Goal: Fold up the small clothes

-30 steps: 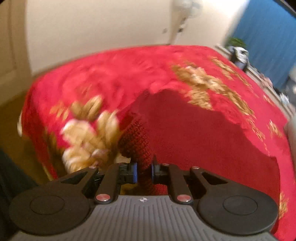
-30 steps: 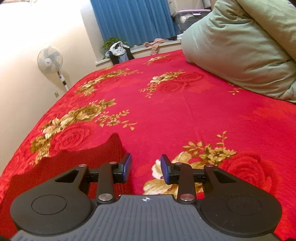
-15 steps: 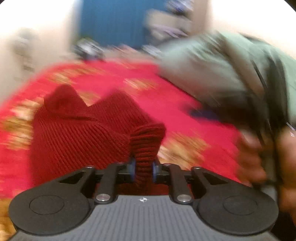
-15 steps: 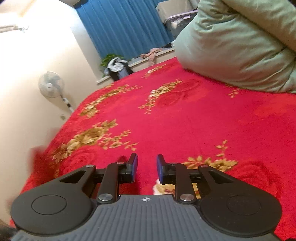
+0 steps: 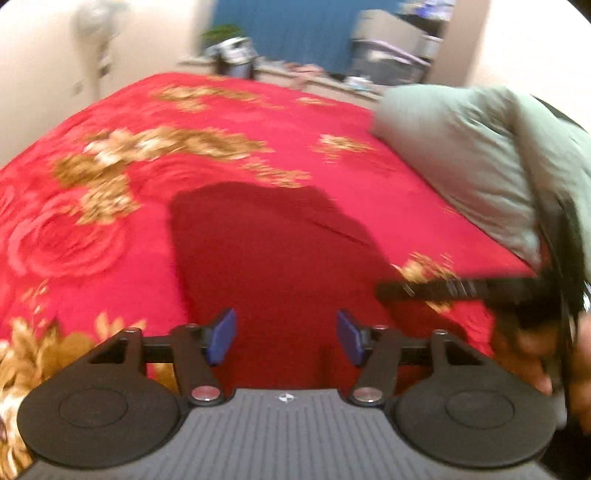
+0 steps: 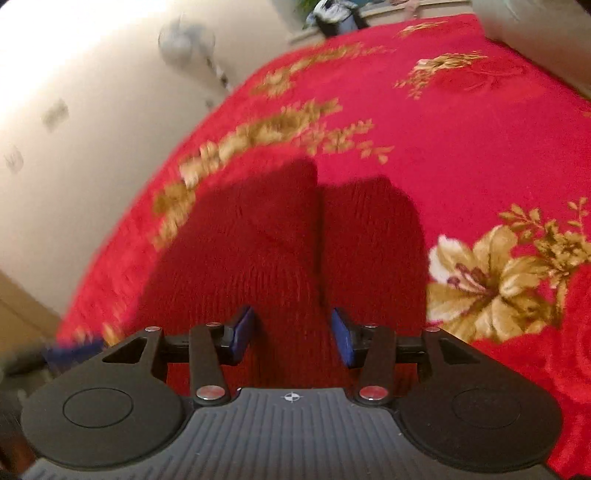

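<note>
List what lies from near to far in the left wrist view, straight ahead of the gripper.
Left gripper, jaws opening with nothing between them → dark red knit → red floral blanket → window ledge → blue curtain.

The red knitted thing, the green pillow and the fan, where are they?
red knitted garment (image 5: 273, 251), left wrist view, middle of the flat knit.
green pillow (image 5: 465, 155), left wrist view, its broad side.
fan (image 6: 186, 38), right wrist view, its round head.
</note>
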`<state>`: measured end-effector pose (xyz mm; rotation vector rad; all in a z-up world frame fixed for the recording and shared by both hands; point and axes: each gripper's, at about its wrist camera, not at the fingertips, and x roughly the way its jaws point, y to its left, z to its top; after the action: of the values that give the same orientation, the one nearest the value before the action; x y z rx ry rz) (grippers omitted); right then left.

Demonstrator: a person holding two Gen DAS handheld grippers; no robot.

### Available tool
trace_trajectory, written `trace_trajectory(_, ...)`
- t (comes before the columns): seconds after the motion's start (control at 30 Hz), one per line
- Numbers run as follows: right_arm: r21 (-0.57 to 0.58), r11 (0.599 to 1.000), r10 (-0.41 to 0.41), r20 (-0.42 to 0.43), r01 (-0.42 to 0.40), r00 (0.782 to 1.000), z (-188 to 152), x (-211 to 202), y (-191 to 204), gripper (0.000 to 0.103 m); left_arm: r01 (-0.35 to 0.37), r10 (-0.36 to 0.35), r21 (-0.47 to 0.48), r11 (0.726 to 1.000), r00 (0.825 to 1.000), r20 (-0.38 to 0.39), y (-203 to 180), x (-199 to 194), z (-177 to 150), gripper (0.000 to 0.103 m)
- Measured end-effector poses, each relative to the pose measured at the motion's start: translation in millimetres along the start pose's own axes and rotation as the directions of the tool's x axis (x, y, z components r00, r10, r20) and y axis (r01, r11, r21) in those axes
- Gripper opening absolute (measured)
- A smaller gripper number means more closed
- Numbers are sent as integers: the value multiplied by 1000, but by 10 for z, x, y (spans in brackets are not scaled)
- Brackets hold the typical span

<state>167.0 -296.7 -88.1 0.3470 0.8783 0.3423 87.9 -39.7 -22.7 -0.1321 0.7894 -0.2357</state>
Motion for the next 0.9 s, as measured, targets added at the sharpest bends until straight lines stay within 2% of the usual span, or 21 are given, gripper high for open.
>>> trace_trajectory(0.03,-24,1000,-12,0,12,1000,-25,4,39,21,-9,9,-24,1000,1000,-11,28,-41,51,68)
trace_trajectory(0.07,-22,1000,4,13,-4,1000,-31,-40,52,20,-13,12,-49,999,1000,-21,56,-12,84,69)
trace_trajectory(0.13,13,998,65,100,-66,993,-22,-291,49,16,3,-6,-96,995,999,-39,104,-3,128,69)
trace_trajectory(0.2,37,986,154,194,-164,969,-10,-611,-16,15,42,-49,-129,991,998,-51,101,21,149,72)
trace_trajectory(0.23,51,983,162,206,-176,965,-42,-685,-64,15,48,-59,-136,990,995,-76,102,52,112,72)
trace_trajectory(0.27,70,991,101,173,-115,980,-83,-660,-123,15,30,-47,-131,991,991,-123,105,154,58,71)
trace_trajectory(0.3,83,997,-2,93,-6,996,-137,-526,-188,14,11,-33,-118,993,982,-186,115,267,-5,72)
trace_trajectory(0.33,86,991,-99,-11,99,995,-208,-336,-254,14,-4,-20,-98,995,969,-247,126,375,-111,72)
trace_trajectory(0.4,47,989,-137,-71,141,988,-261,-181,-229,14,-1,-12,-45,999,960,-281,110,428,-210,75)
trace_trajectory(0.47,-20,987,-160,-62,159,985,-249,-184,-124,15,33,-33,-5,999,955,-294,119,384,-199,76)
trace_trajectory(0.5,-35,986,-162,-53,161,985,-258,-196,-98,18,55,-53,0,998,954,-296,162,342,-148,76)
trace_trajectory(0.57,-5,989,-145,-13,145,989,-236,-271,-100,29,81,-78,1,997,955,-285,269,262,-32,76)
trace_trajectory(0.63,59,992,-118,46,115,992,-175,-363,-140,53,87,-84,0,996,963,-257,400,192,124,77)
trace_trajectory(0.73,172,983,-85,102,66,991,-62,-360,-352,57,109,-122,-69,992,968,-219,677,166,374,80)
trace_trajectory(0.77,215,976,-61,89,40,994,-41,-297,-425,58,113,-133,-105,988,969,-209,745,179,444,81)
trace_trajectory(0.83,286,958,-19,53,3,998,-29,-133,-550,68,135,-169,-176,975,966,-194,899,313,608,85)
trace_trajectory(0.9,335,942,8,30,-17,1000,-61,2,-609,75,165,-214,-235,958,956,-200,1022,489,689,85)
